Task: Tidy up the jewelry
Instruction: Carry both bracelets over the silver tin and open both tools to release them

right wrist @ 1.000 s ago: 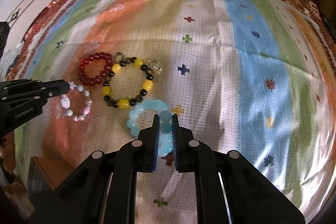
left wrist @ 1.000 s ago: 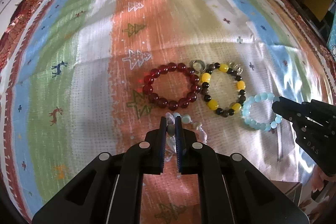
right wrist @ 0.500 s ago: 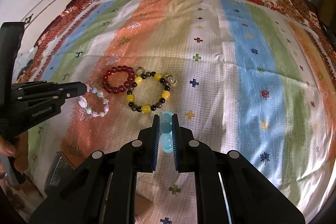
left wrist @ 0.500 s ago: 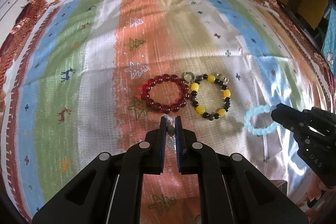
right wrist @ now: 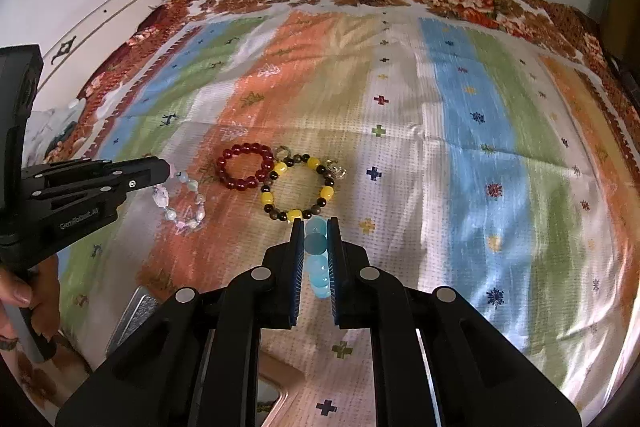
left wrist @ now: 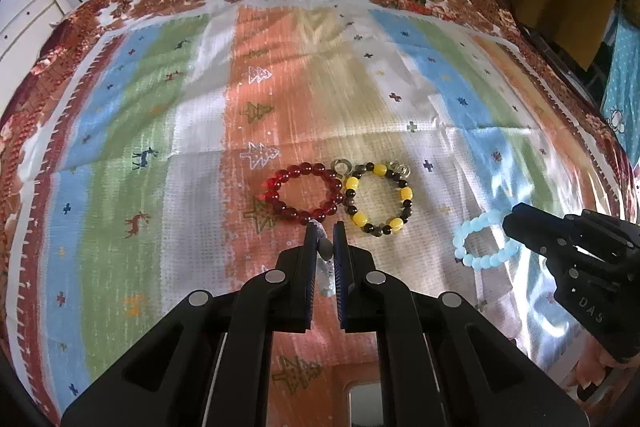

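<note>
Left wrist view: the left gripper [left wrist: 323, 227] has its jaws closed on a pale bracelet [left wrist: 325, 267], whose clear and whitish beads hang between the pads. Beyond the tips, on the striped cloth [left wrist: 160, 147], lie a red bracelet [left wrist: 304, 191] and a yellow-black bracelet [left wrist: 378, 199], touching side by side. To the right, the right gripper [left wrist: 510, 223] pinches a blue bracelet [left wrist: 482, 241], which hangs as an open loop from its tips, apart from the two on the cloth.

Right wrist view: the right gripper [right wrist: 314, 227] has its jaws closed on the blue bracelet [right wrist: 318, 259], with beads stacked between the pads. The red bracelet [right wrist: 245, 166] and yellow-black bracelet [right wrist: 298, 189] lie on the cloth [right wrist: 480, 107] just past the tips. At left, the left gripper [right wrist: 166, 169] holds the pale bracelet [right wrist: 182, 203] by one end; the loop dangles from its tips, beside the red one. A hand [right wrist: 24, 291] grips that gripper's handle at the lower left edge.
</note>
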